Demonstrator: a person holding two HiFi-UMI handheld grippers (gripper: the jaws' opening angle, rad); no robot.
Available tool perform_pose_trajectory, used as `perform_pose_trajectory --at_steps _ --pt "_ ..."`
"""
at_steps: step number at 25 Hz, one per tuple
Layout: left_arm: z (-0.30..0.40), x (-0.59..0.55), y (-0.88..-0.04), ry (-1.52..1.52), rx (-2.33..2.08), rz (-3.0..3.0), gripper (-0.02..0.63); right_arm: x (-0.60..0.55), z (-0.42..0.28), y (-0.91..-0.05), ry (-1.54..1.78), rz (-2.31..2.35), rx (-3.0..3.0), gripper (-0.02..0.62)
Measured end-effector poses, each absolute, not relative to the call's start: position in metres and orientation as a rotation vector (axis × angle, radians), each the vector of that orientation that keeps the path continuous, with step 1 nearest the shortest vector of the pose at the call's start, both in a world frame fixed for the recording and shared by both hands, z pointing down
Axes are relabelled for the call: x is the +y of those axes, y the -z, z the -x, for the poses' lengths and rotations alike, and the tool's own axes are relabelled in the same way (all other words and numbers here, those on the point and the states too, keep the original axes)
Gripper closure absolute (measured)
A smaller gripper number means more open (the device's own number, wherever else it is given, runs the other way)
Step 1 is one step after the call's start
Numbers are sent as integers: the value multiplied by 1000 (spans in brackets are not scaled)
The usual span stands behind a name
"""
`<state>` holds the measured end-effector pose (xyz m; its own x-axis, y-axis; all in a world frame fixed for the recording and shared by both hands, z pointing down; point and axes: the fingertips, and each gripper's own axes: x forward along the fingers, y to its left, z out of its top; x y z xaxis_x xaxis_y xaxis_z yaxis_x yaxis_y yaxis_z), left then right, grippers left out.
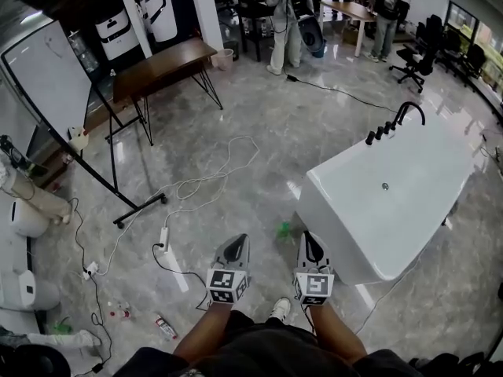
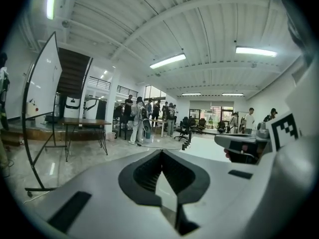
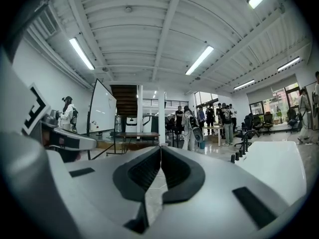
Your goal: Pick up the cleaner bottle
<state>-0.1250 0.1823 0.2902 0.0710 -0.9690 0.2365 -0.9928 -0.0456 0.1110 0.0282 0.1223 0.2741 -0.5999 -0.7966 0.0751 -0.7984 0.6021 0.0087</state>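
Bathtub: the white bathtub (image 1: 409, 210) stands on the floor ahead and to the right of the right fingers; its near corner comes close to them. Only a drain shows inside it, and a black faucet (image 1: 397, 120) sits on its far rim.
Left gripper: the left gripper (image 1: 233, 250) has its jaws pressed together with nothing between them and tips slightly downward.
Right gripper: the right gripper (image 1: 311, 246) also has its jaws together and empty, and is held about level.
Cleaner bottle: a small green thing (image 1: 283, 229) lies on the floor just ahead of the fingertips, between the two grippers and beside the tub's near corner. I take it to be the bottle, though it is too small to be sure.
Bearing: it sits a little nearer the right fingers, and well below both.
Long axis: too small to tell whether it is upright or lying.
Gripper views: neither shows it; both look out over it.
Next move, as I judge it: open the right jaws and reach down and forward.
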Motion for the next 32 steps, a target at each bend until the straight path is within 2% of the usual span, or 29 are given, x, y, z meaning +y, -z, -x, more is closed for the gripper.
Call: perform_pose_trajectory --at_steps 8,23,32 --pt "125 133 -297 -153 -1910 -2145 600 87 -11 -283 -52 -1352 -2739 578" --pt "200 15 -303 -210 -1737 -2347 600 0 63 -289 -58 -1590 -2593 578" --pt "212 -25 -337 -251 -1653 -2345 600 -39 65 -308 -90 -1686 -2527 578"
